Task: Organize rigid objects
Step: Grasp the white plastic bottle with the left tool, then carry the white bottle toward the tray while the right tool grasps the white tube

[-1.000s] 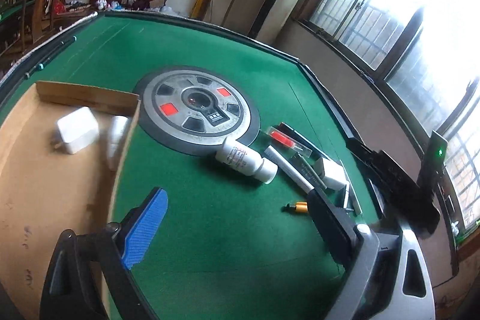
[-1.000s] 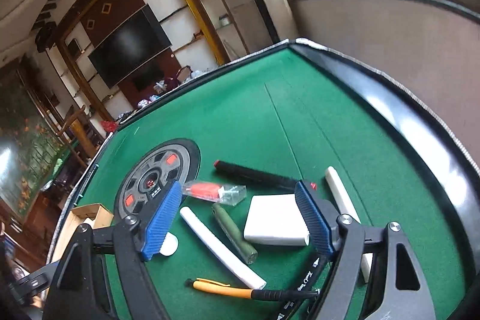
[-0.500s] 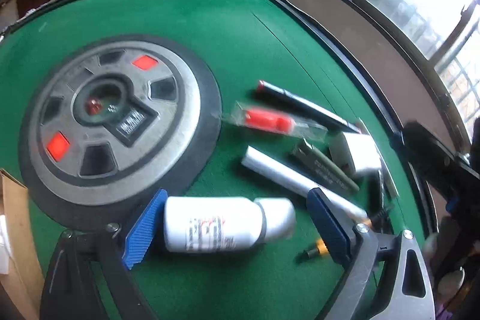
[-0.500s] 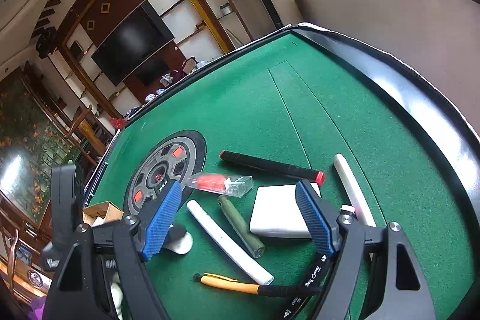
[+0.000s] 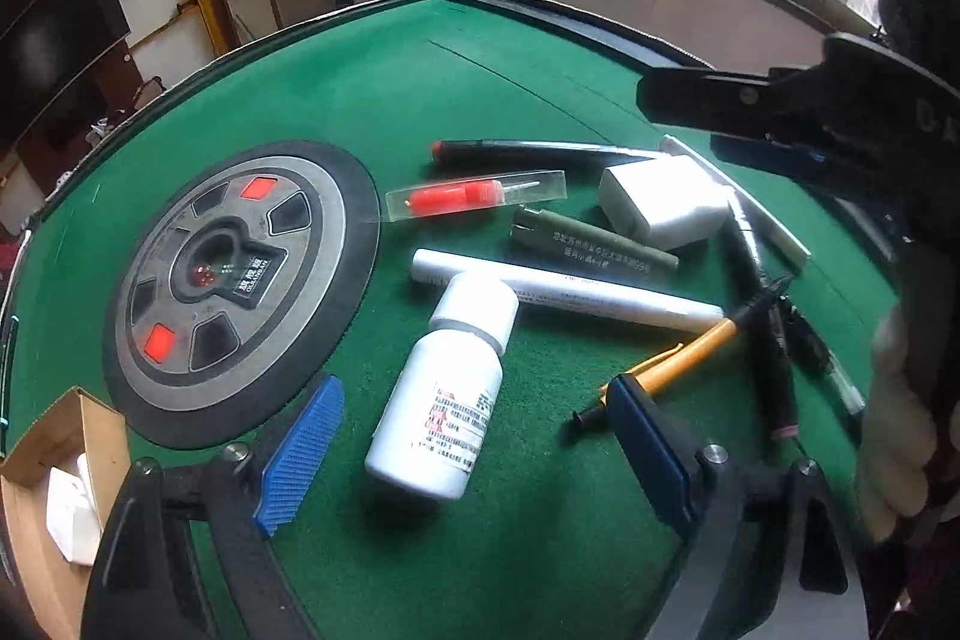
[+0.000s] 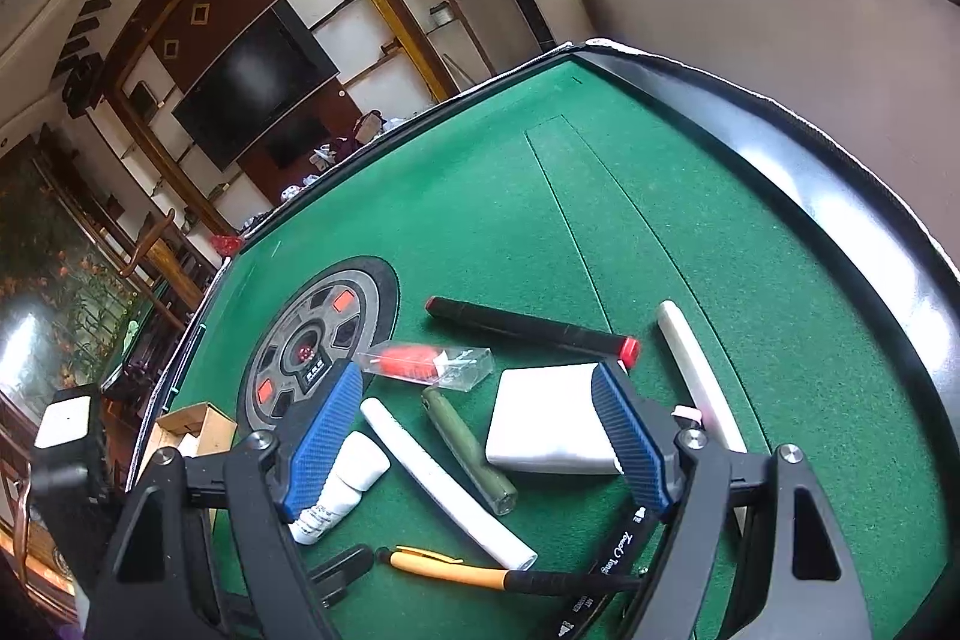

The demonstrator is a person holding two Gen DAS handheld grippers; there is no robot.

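Left tool, jaws wide, straddles the lying white bottle untouched on the green desk; right tool hovers wide, empty.

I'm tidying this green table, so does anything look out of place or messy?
Yes. The white bottle lies on its side, cap touching the white tube. Pens, the orange pen and white adapter lie criss-crossed in a loose pile. Nothing looks spilled or broken.

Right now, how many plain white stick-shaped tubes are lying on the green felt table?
2. One long white tube lies beside the olive-green tube; another white stick lies at the pile's far right edge. More may hide beneath.
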